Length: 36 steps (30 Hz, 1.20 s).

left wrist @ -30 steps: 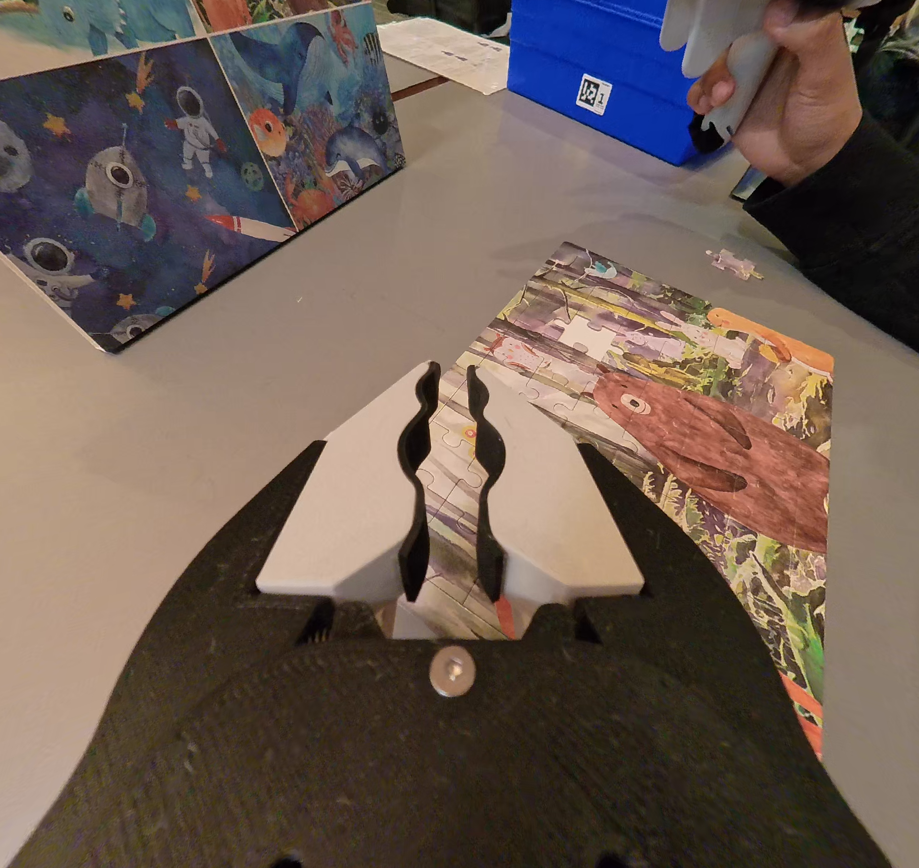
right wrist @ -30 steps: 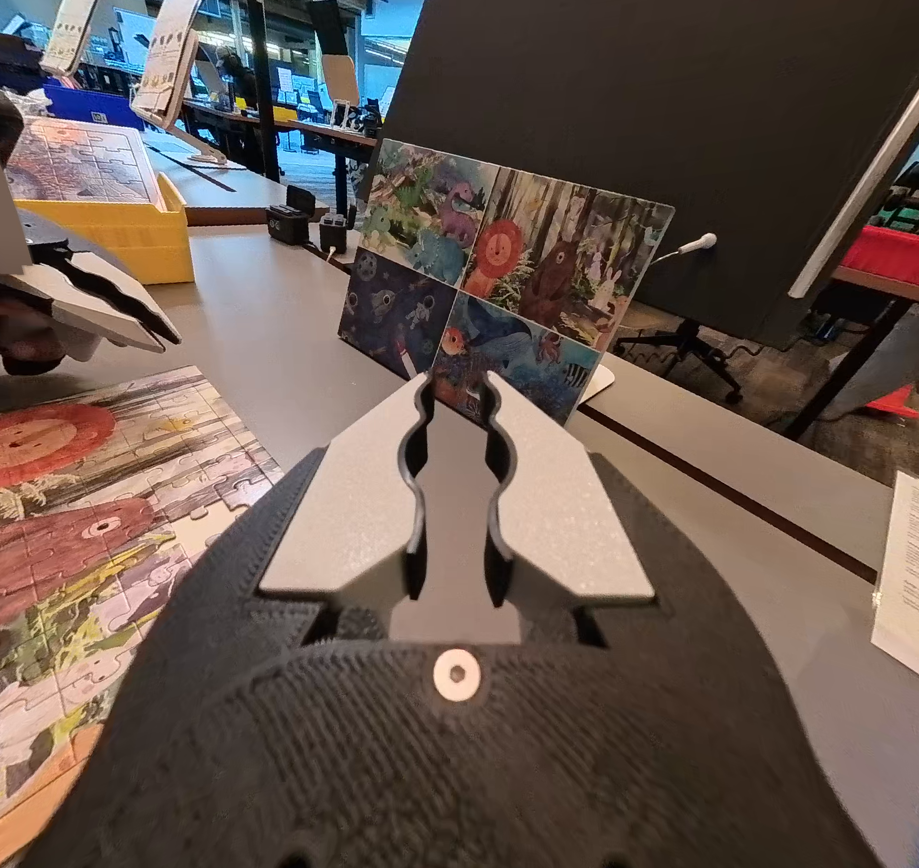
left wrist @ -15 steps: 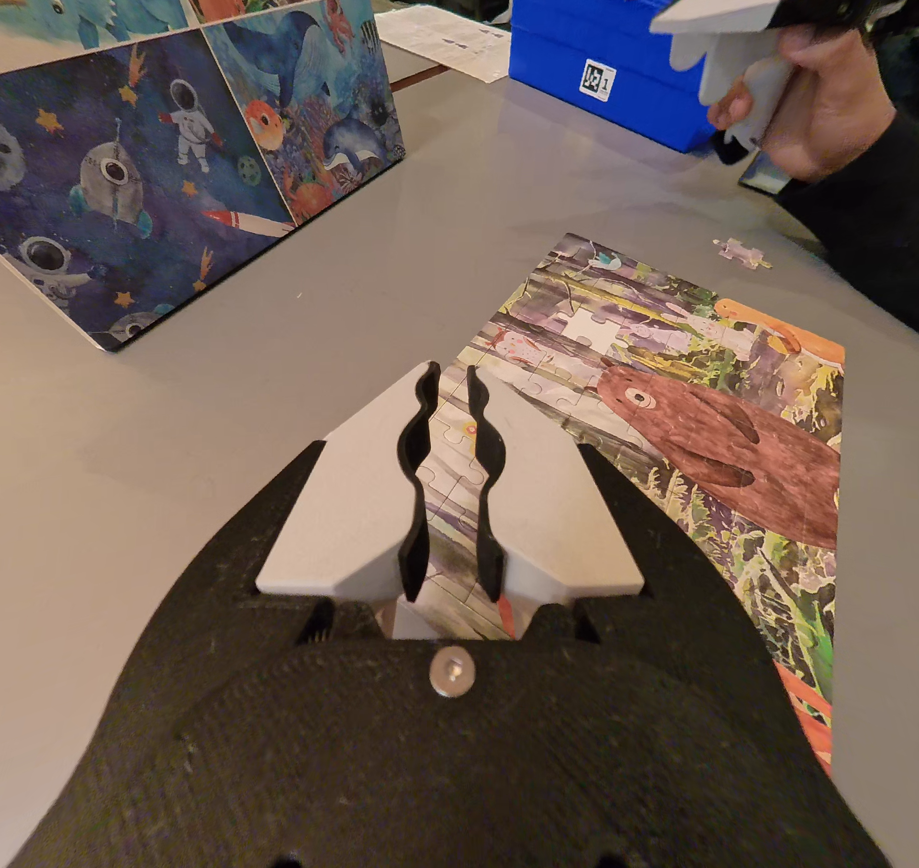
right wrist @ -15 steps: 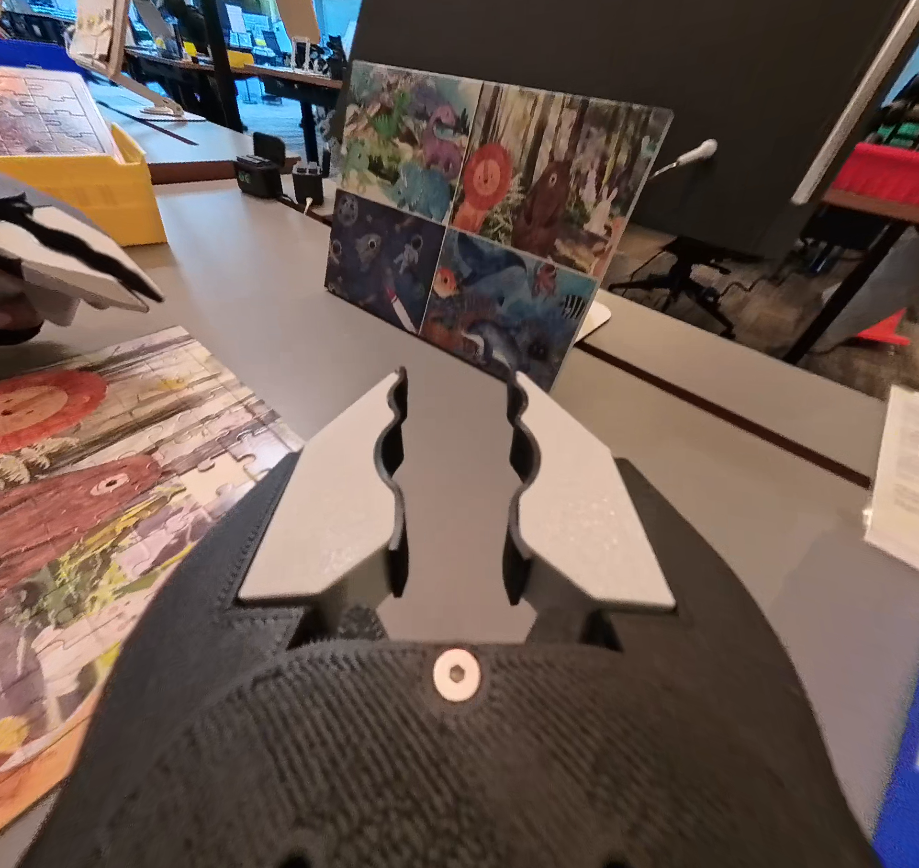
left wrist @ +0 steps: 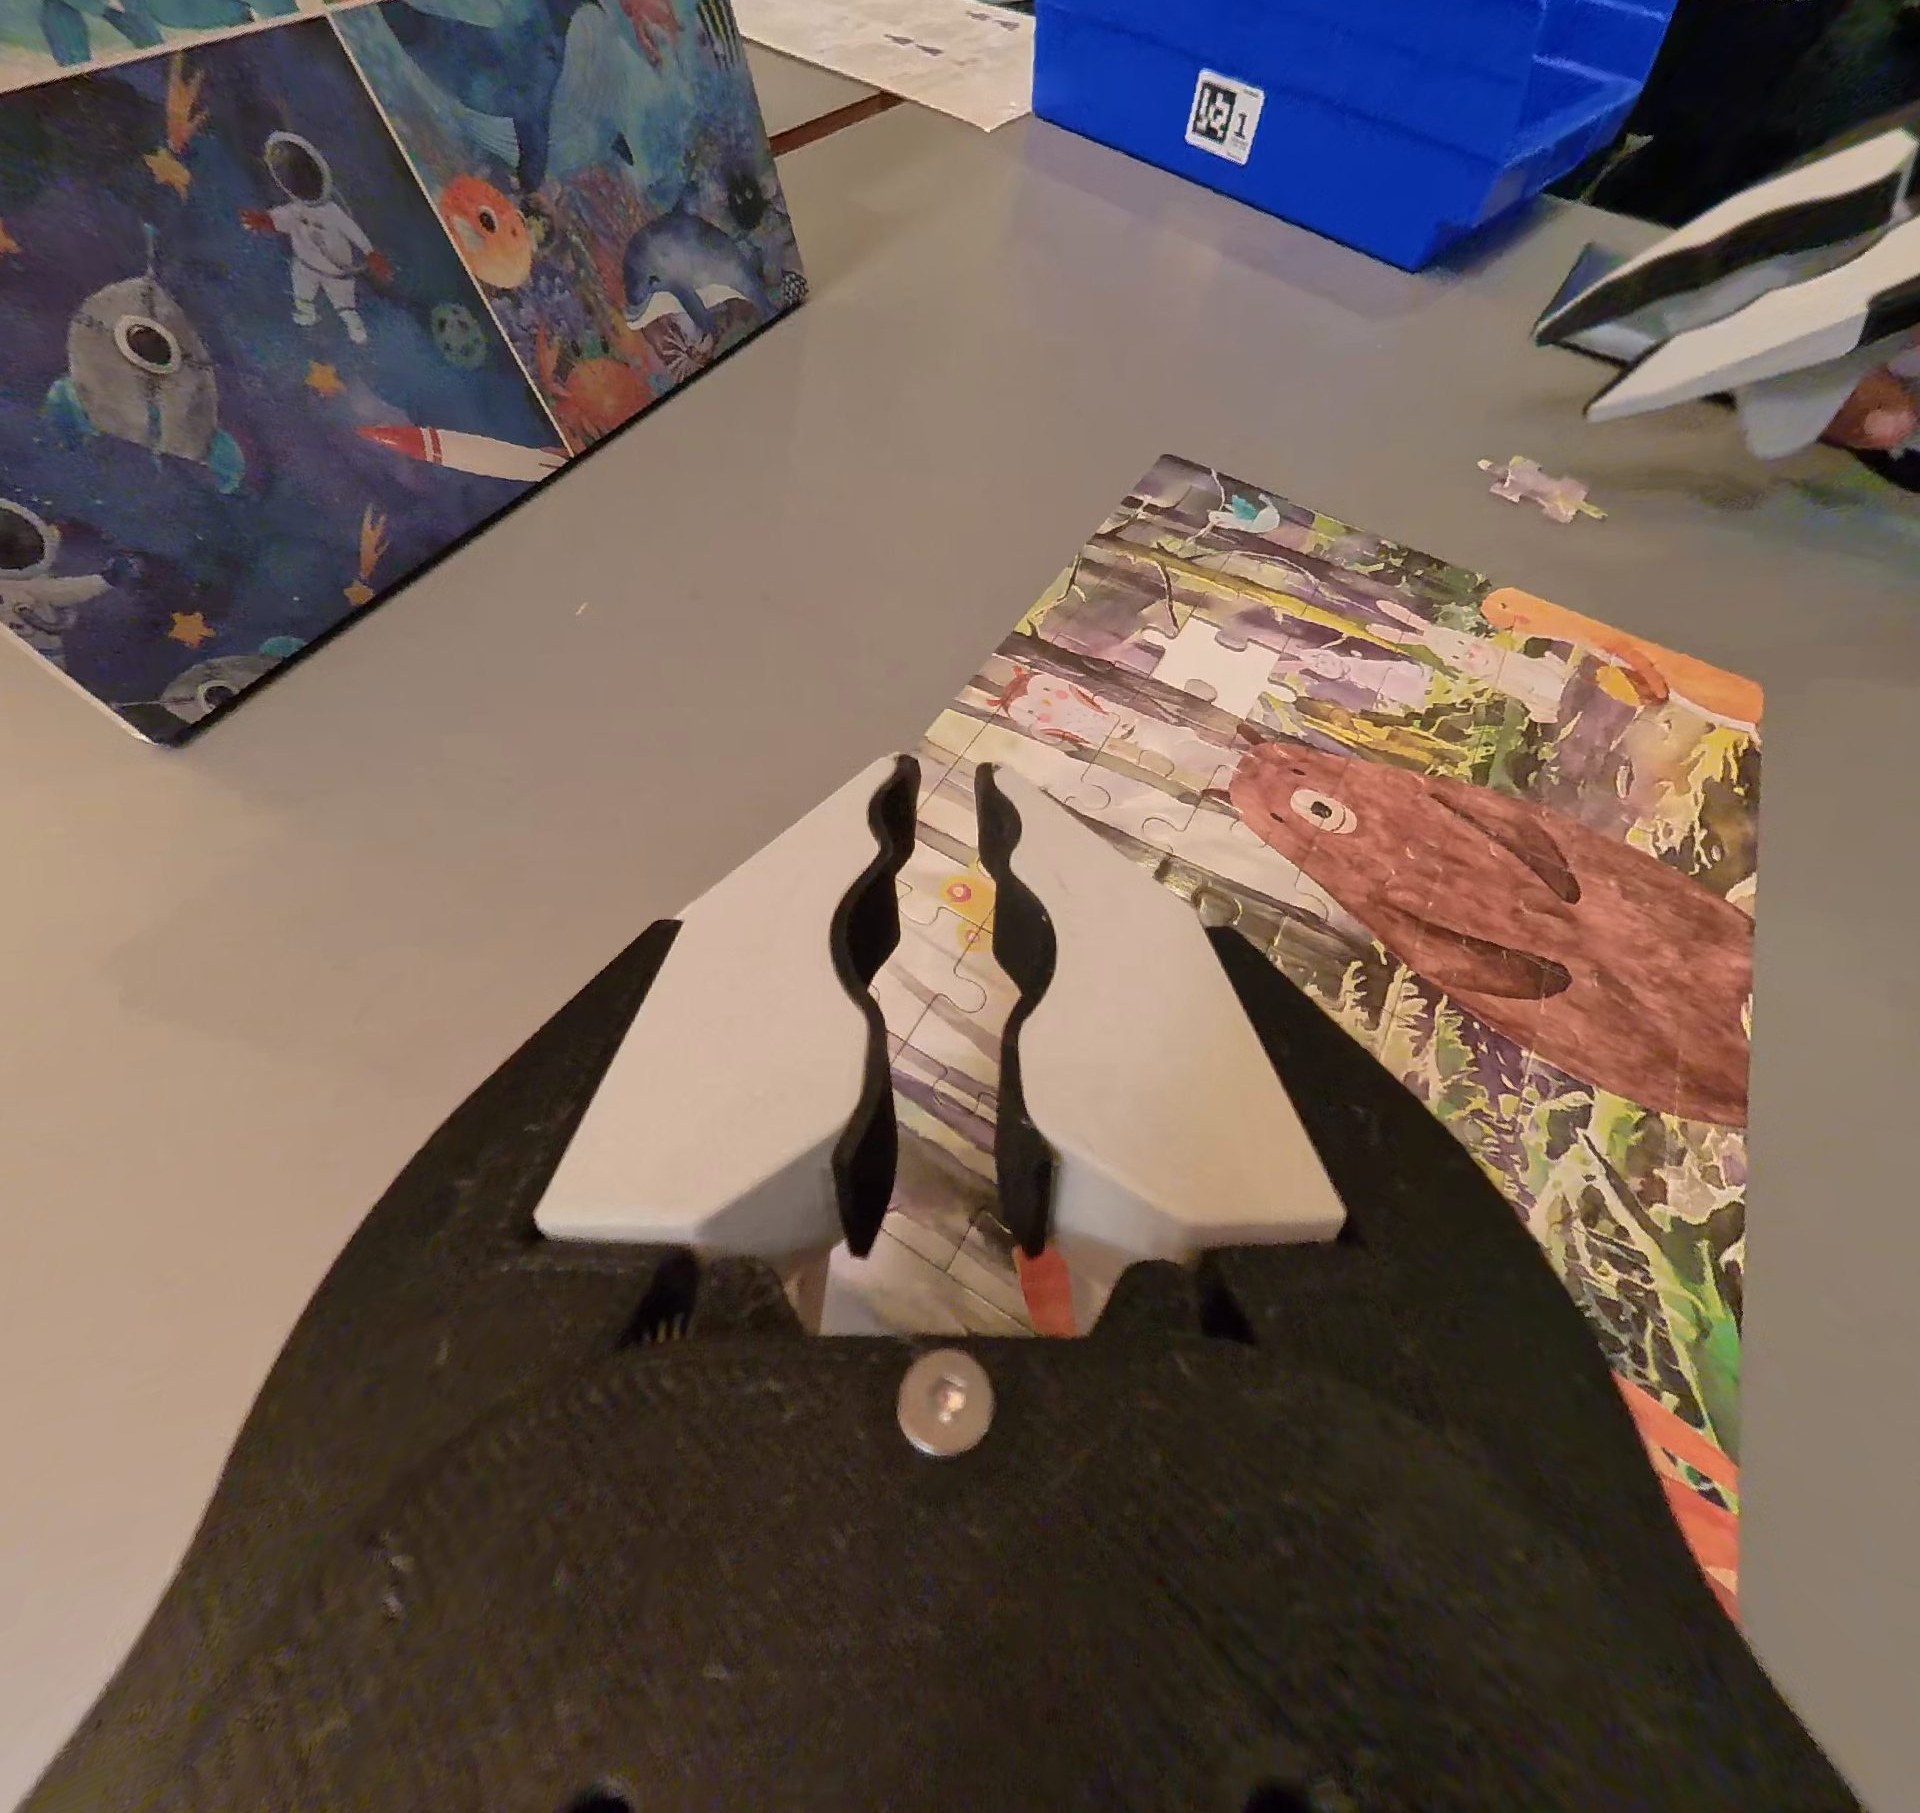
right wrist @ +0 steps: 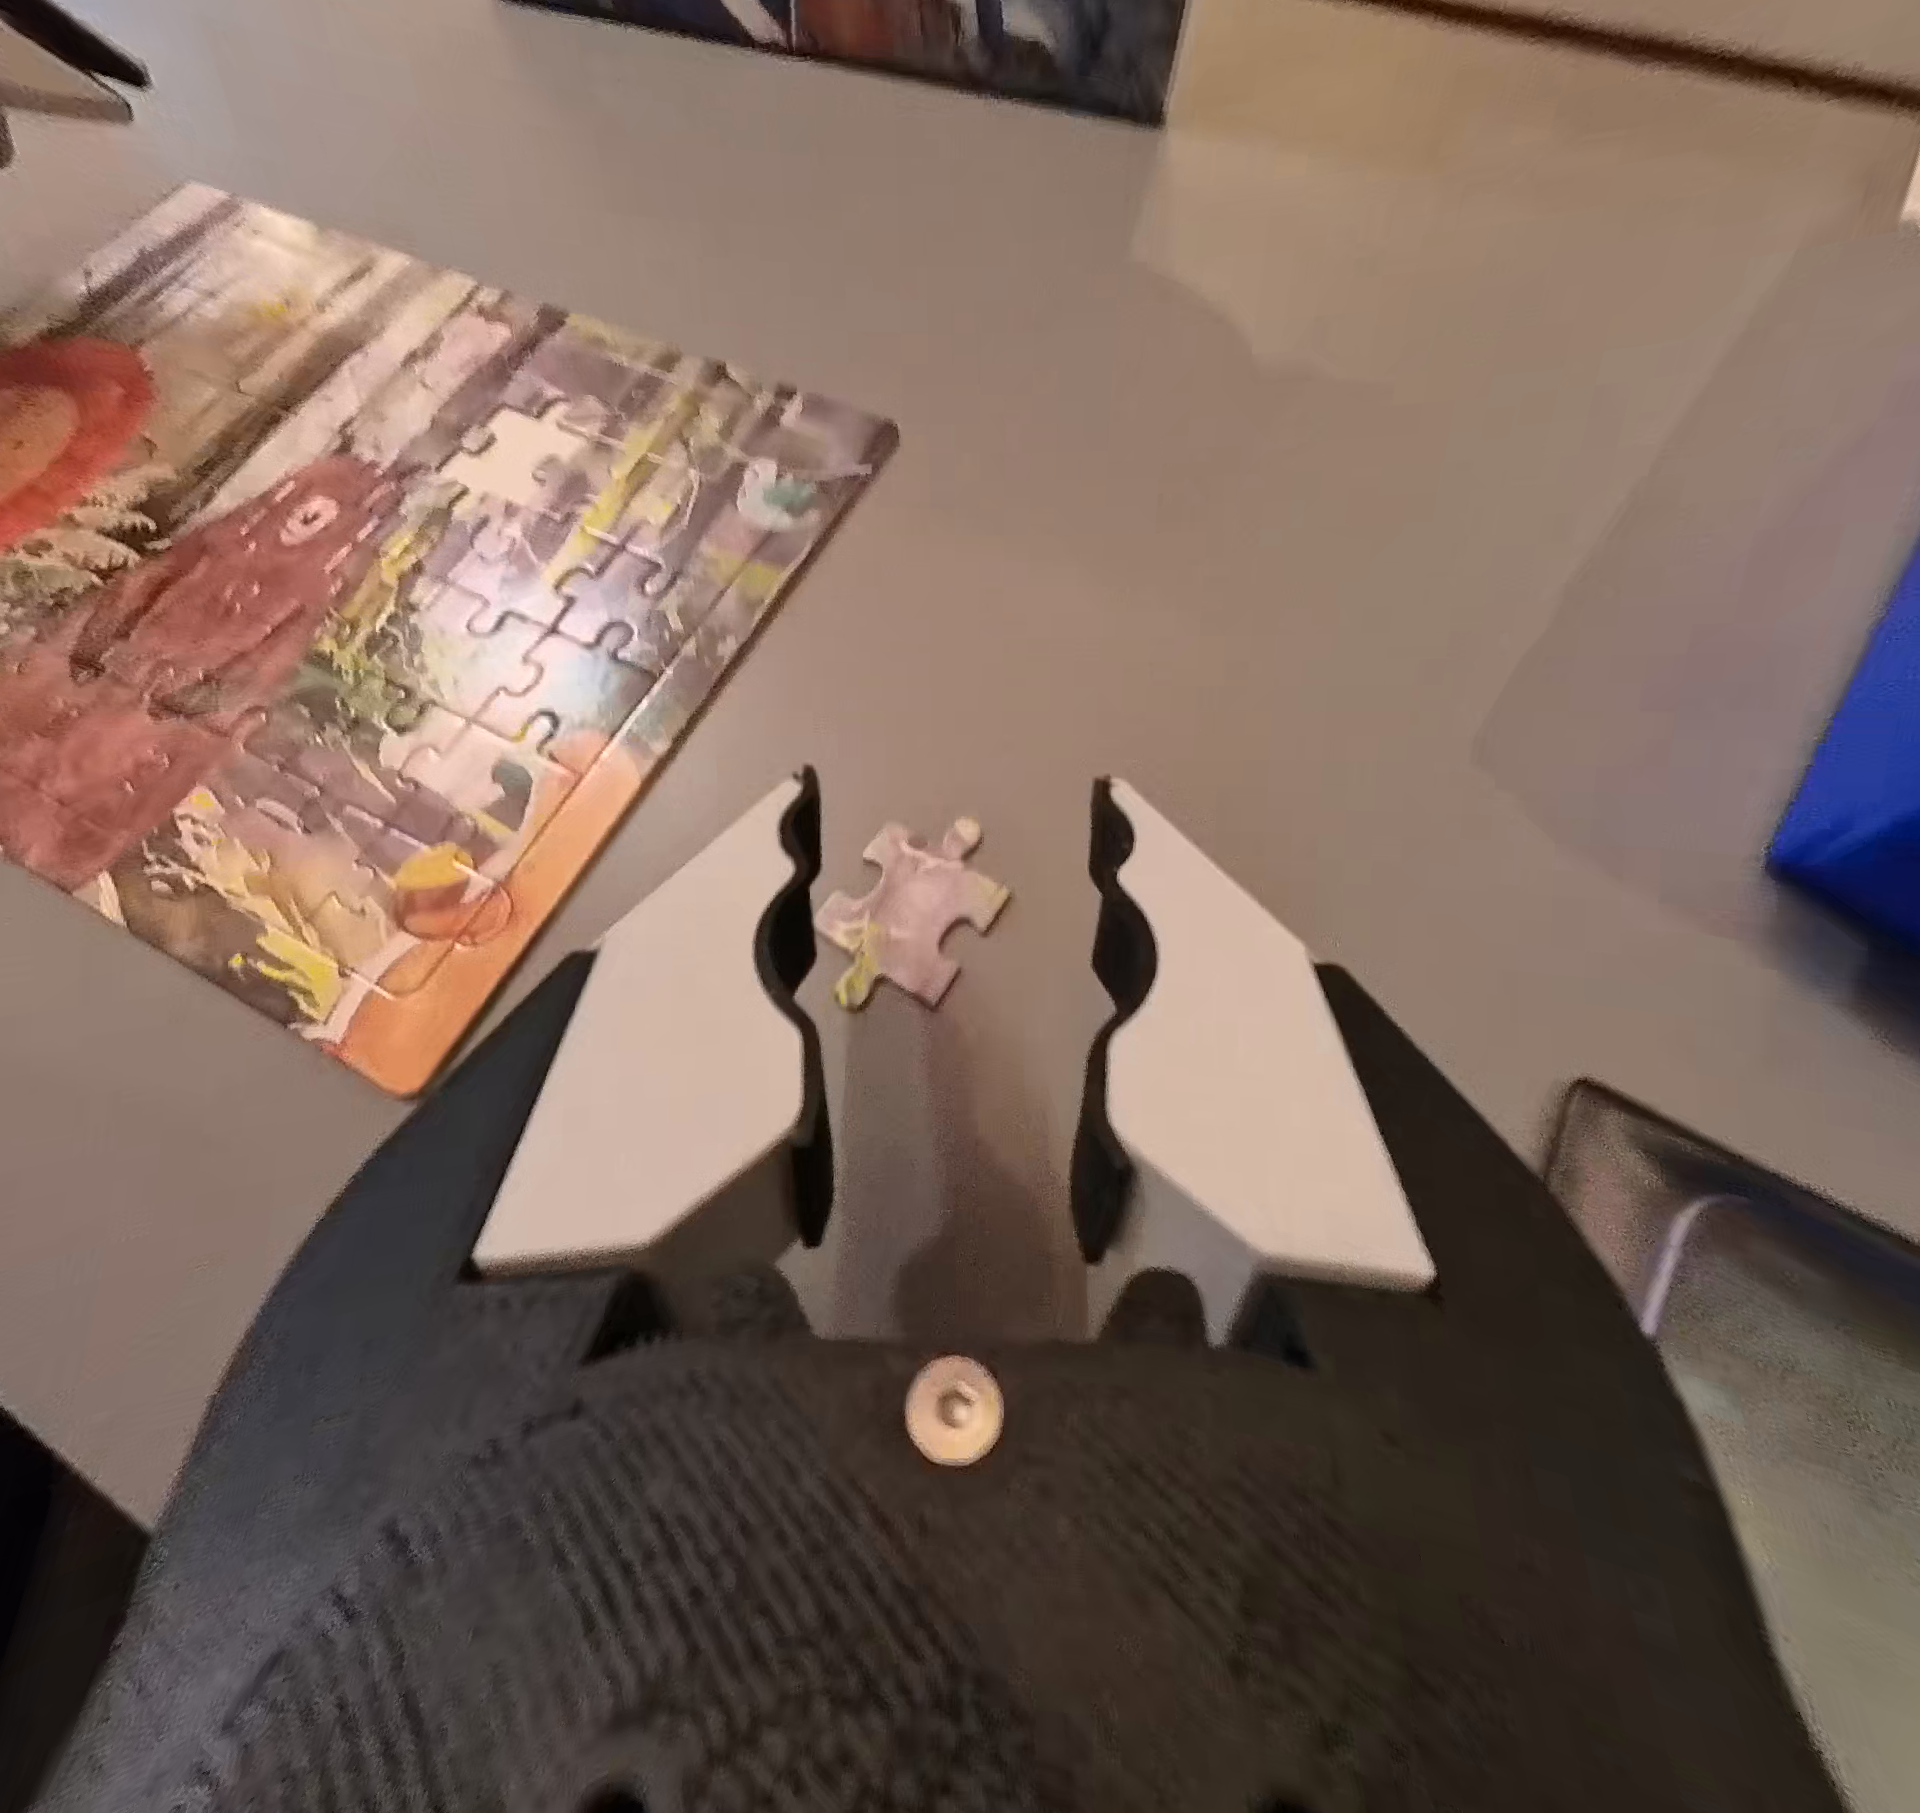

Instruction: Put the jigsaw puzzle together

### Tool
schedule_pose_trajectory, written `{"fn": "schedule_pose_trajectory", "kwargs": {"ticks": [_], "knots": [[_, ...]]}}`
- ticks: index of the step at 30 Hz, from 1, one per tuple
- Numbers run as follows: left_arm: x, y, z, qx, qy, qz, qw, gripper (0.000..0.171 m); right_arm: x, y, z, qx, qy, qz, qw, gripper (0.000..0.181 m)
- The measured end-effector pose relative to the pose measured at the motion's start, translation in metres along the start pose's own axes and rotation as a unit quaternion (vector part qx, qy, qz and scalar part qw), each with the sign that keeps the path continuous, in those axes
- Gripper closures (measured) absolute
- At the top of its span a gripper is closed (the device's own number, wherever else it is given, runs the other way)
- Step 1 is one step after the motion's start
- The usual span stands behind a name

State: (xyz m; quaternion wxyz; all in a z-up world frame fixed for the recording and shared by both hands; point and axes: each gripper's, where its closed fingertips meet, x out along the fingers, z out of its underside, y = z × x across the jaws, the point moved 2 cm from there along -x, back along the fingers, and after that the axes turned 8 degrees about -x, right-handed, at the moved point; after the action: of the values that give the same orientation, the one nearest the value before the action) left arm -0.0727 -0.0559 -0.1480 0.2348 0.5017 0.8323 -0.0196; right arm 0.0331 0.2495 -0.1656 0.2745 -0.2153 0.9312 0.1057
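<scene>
The colourful cardboard jigsaw puzzle (left wrist: 1455,911) lies flat on the grey table (left wrist: 520,932), near its front edge, and it is almost complete: I can see only one white gap (left wrist: 1218,664), in the forest part. The last loose pale purple piece (right wrist: 914,916) lies on the table just beside the puzzle's edge. The right gripper (right wrist: 951,797) hovers above it with the jaws wide apart and holds nothing. The left gripper (left wrist: 940,776) is over the puzzle, its jaws nearly together and empty. The right wrist view is blurred, and the gripper bodies hide part of the puzzle.
</scene>
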Motion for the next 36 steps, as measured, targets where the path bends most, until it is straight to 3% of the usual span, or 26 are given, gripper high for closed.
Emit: {"fn": "schedule_pose_trajectory", "kwargs": {"ticks": [5,12,15,18,25,31,36], "knots": [[0.001,-0.002,0.002,0.002,-0.005,-0.005,1.0,0.163,0.012,0.001,0.024,0.014,-0.055,0.006,0.998,0.118],[0.0,-0.005,0.001,-0.007,-0.001,-0.006,1.0,0.163,0.014,-0.003,0.027,-0.009,-0.07,0.014,0.997,0.124],[0.0,-0.005,0.002,-0.005,-0.003,-0.006,1.0,0.163,0.014,-0.008,0.026,-0.018,-0.067,0.003,0.998,0.135],[0.0,-0.004,0.002,-0.002,-0.004,-0.007,1.0,0.163,0.015,-0.015,0.024,-0.027,-0.064,-0.013,0.997,0.16],[0.0,-0.004,0.002,-0.001,-0.004,-0.007,1.0,0.163,0.019,-0.022,0.02,-0.028,-0.061,-0.024,0.997,0.165],[0.0,-0.005,0.002,-0.006,-0.005,-0.005,1.0,0.163,0.029,-0.041,-0.019,-0.04,-0.002,-0.069,0.997,0.165],[0.001,-0.006,0.002,-0.014,-0.006,-0.001,1.0,0.162,0.059,-0.06,-0.062,-0.11,-0.005,-0.1,0.989,0.165]]}}
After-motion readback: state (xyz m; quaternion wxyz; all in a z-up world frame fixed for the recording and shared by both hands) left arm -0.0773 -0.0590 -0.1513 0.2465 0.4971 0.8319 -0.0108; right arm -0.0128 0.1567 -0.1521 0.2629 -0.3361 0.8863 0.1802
